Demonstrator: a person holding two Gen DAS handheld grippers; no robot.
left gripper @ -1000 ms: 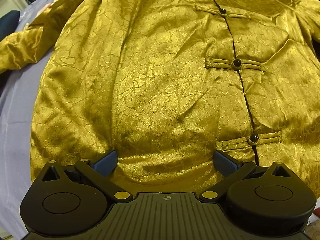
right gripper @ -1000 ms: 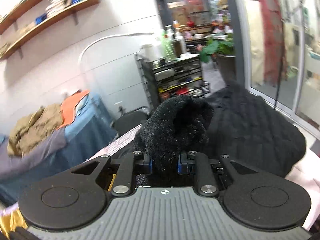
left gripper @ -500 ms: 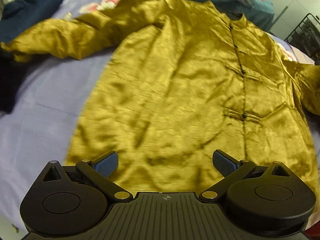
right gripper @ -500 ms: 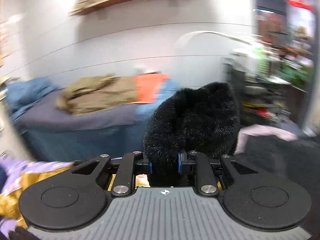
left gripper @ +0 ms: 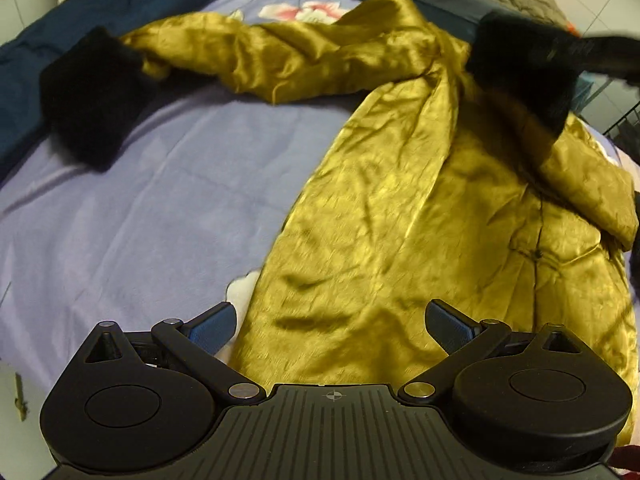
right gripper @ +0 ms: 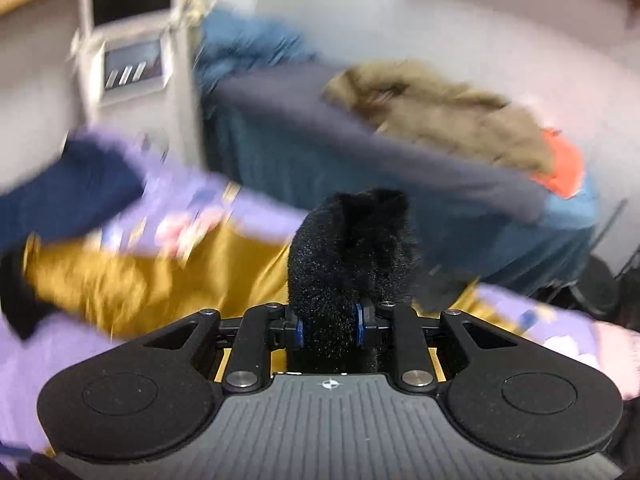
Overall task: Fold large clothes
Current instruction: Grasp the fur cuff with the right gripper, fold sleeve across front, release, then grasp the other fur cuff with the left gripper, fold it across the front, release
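Two hand-held grippers over one shiny gold satin jacket (left gripper: 400, 208) with black fur cuffs, spread front-up on a lavender floral bedsheet (left gripper: 140, 208). Left hand-held gripper (left gripper: 332, 326) above the jacket's lower hem, jaws wide apart, blue pads (left gripper: 212, 326) clear of the cloth, nothing between them. Right hand-held gripper (right gripper: 329, 326) narrowed onto a black fur cuff (right gripper: 352, 256), blue pads pressed against its two sides, fur bulging above the fingers. In the left wrist view, that cuff (left gripper: 520, 68) raised over the jacket's upper right part, blurred. Other sleeve stretched from the jacket's shoulder toward the upper left, ending in a second black fur cuff (left gripper: 90, 96) flat on the sheet. Dark navy cloth (left gripper: 100, 4) beyond that cuff, at the sheet's far left edge. Right wrist view heavily blurred; behind the jacket, a blue-covered bed (right gripper: 400, 168) with an olive-brown garment (right gripper: 440, 112) heaped on top.
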